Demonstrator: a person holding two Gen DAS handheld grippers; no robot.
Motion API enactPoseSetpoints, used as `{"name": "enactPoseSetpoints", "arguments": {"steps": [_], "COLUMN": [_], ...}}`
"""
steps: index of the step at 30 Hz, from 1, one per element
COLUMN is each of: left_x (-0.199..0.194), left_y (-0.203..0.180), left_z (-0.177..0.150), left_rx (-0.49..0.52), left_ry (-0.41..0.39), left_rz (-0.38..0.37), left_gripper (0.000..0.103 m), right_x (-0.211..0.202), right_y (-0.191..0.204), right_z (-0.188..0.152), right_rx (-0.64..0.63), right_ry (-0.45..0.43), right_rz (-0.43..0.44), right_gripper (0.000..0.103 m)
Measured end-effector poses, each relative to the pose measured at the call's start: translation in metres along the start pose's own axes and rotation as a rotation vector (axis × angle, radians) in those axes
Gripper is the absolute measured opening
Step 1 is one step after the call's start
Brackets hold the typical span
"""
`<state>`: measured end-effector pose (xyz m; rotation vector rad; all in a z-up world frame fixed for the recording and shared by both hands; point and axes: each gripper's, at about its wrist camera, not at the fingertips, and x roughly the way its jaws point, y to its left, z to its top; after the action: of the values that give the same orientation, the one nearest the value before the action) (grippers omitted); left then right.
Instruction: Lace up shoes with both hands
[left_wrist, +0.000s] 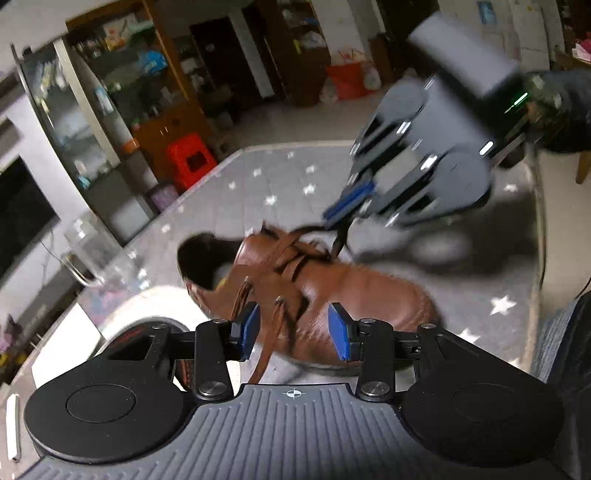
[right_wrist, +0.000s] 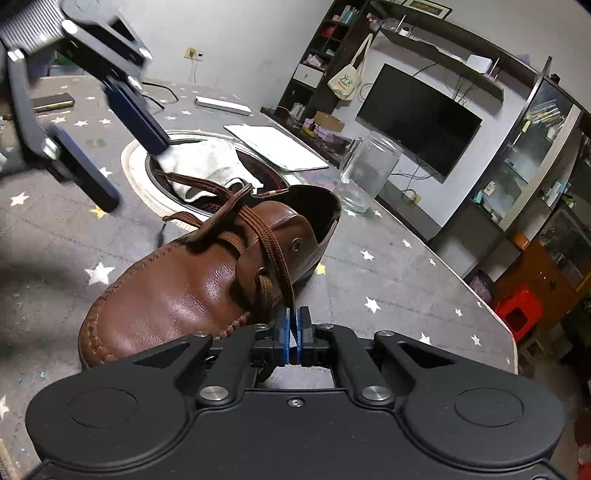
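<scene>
A brown leather shoe (left_wrist: 332, 284) (right_wrist: 177, 291) lies on the grey star-patterned table cover (right_wrist: 369, 280), its brown lace (right_wrist: 269, 240) crossed over the tongue. My right gripper (right_wrist: 293, 332) (left_wrist: 338, 219) is beside the shoe, shut on one lace strand that runs down from an eyelet. My left gripper (left_wrist: 294, 329) (right_wrist: 135, 173) hovers over the shoe's other side, jaws apart. A loose lace end (left_wrist: 273, 332) hangs between its blue pads (left_wrist: 247, 328) without being pressed.
A glass jar (right_wrist: 369, 170) (left_wrist: 96, 251) stands just past the shoe's heel. A white cloth (right_wrist: 207, 162) lies in a round recess behind the shoe, with white sheets (right_wrist: 273, 147) beyond. A phone (right_wrist: 51, 102) sits far left. The table edge (right_wrist: 461, 280) curves at right.
</scene>
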<state>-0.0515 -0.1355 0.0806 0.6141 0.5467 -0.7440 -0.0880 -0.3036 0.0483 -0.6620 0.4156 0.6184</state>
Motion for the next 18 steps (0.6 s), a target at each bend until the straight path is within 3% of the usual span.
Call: {"name": "enactPoseSetpoints", "arguments": {"steps": [6,13,14,16,18], "left_x": [0.027,0.034,0.032,0.03,0.028], "left_y": [0.022,0.027,0.027,0.027,0.026], "left_z": [-0.009,-0.011,-0.012,-0.012,-0.012], "left_rx": [-0.002,0.024,0.025,0.021,0.008], "left_ry": [0.062,0.061,0.059,0.057,0.052], "left_rz": [-0.092,-0.165,-0.171,-0.182,-0.179], "left_gripper": [0.042,0.04,0.036,0.009,0.008], "right_x": [-0.015,-0.026,-0.026,-0.027,-0.026], "right_y": [-0.005,0.002,0.003,0.008,0.014], "right_z": [0.0,0.007,0.009,0.013,0.015], "right_rx": [-0.009,-0.042,-0.051,-0.074,-0.1], "right_ry": [-0.014,-0.042,-0.046,-0.056,-0.066], "right_rz": [0.002,0.054,0.062,0.081,0.102], "right_gripper": [0.002,0.003,0.003,0.005,0.009]}}
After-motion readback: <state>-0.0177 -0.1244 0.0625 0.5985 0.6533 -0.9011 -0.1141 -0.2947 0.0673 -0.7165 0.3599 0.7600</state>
